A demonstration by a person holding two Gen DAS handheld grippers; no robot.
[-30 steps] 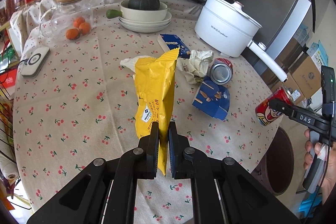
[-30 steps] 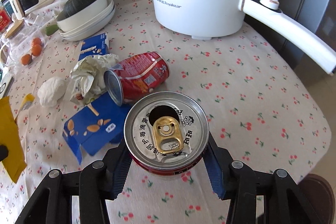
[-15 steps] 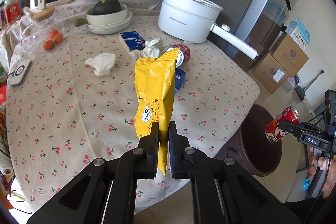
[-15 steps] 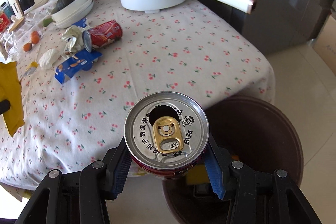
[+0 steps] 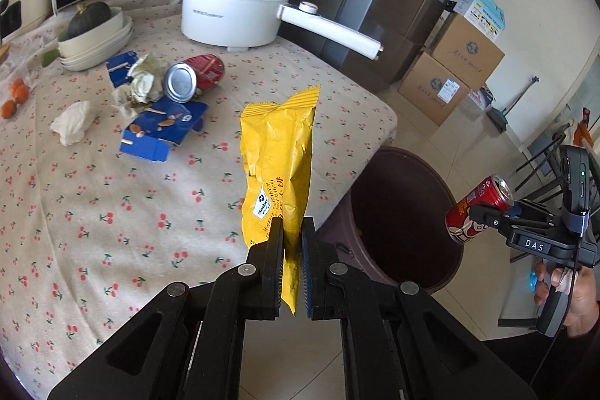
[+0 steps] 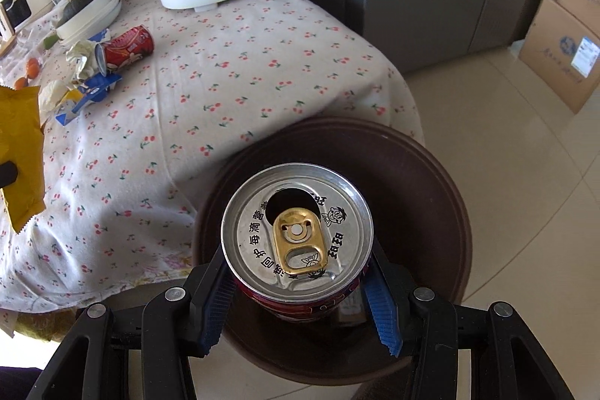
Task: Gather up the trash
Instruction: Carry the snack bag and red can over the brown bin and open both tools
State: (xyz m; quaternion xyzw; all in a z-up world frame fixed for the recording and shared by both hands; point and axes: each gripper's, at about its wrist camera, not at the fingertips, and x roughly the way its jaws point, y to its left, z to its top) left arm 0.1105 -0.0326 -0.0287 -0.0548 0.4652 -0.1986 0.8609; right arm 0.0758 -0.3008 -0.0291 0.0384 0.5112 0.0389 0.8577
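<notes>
The left gripper (image 5: 291, 242) has its fingers (image 5: 270, 257) pinched tight on the bottom edge of a yellow snack bag (image 5: 279, 167), which stands upright between them above the near edge of the worktop (image 5: 93, 212), close to the brown trash bin (image 5: 405, 223). The right gripper (image 6: 300, 291) clamps a red drink can (image 6: 298, 238) by its sides — the can's opened top faces the wrist camera, gold pull tab up, and the can hangs directly over the mouth of the bin (image 6: 423, 197), which stands on the tiled floor just beside the worktop's rounded edge. In the left wrist view the can (image 5: 478, 208) is tilted, held off the far side of the bin, with a hand (image 5: 570, 295) wrapped on the gripper's handle.

More trash lies on the cherry-print cloth: a second red can (image 5: 195, 77) on its side, a flattened blue carton (image 5: 161, 130) just in front of it, crumpled paper (image 5: 144, 81) touching the can's left, and a white tissue wad (image 5: 73, 126) further left. Behind them sit a white electric pot (image 5: 236, 10) with a long handle and a stack of bowls holding a dark squash (image 5: 90, 21).
</notes>
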